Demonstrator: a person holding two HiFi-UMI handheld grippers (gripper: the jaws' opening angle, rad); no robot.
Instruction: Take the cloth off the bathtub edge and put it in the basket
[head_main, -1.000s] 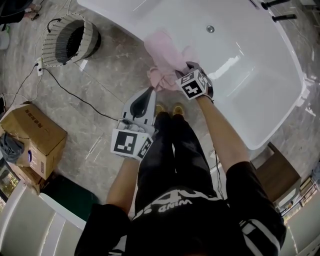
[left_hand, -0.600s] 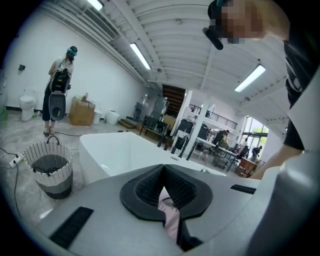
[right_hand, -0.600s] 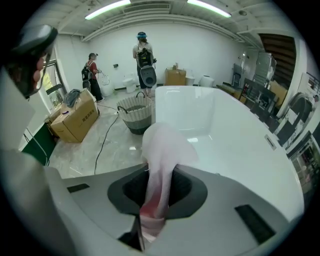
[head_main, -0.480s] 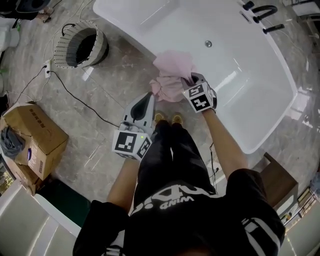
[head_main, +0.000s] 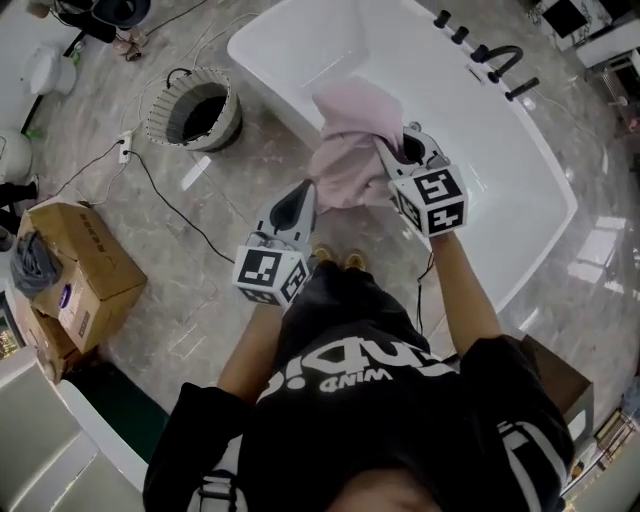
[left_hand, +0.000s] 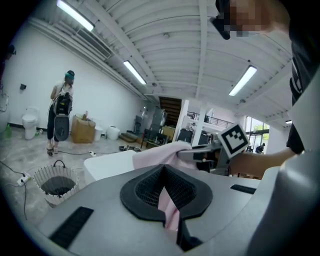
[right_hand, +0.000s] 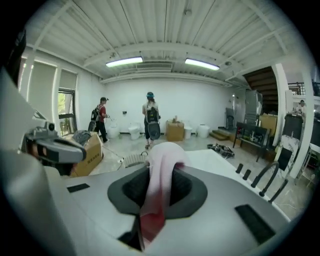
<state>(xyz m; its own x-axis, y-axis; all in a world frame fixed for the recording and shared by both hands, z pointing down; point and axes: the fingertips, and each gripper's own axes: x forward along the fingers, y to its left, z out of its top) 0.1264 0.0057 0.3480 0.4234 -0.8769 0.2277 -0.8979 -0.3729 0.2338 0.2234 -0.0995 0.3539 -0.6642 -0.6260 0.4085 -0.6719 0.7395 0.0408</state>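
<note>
Where lettering can be read at all, spells WIND in white across the black shirt (head_main: 350, 400), upside down at lower centre of the head view. On both gripper cubes, black-and-white square markers only, no words. On the cardboard box (head_main: 85, 270) at the frame's left edge, some print, too small to read.

Clamped in the right gripper (head_main: 398, 148): the pink cloth (head_main: 350, 150), bunched between closed jaws and draped over them in the right gripper view. Nipped as well by the left gripper (head_main: 305, 192) at the lower edge, a thin pink strip caught between its dark pads in the left gripper view. Held up in the upper middle of the head view, over the near rim of the white bathtub (head_main: 300, 50); cannot tell whether touching that rim.

At upper left, a white woven basket (head_main: 158, 115), dark inside, standing on the floor just beside the tub's end and well apart from the cloth. At upper right, a black faucet (head_main: 505, 62) on the tub's far rim.

Underfoot, glossy grey marbled tile floor (head_main: 200, 270), crossed by a black cable (head_main: 175, 212). Overhead, a ribbed white ceiling (right_hand: 160, 30) with strip lights; white walls beyond. Far off in the right gripper view, two people (right_hand: 151, 120) with backpacks.
</note>
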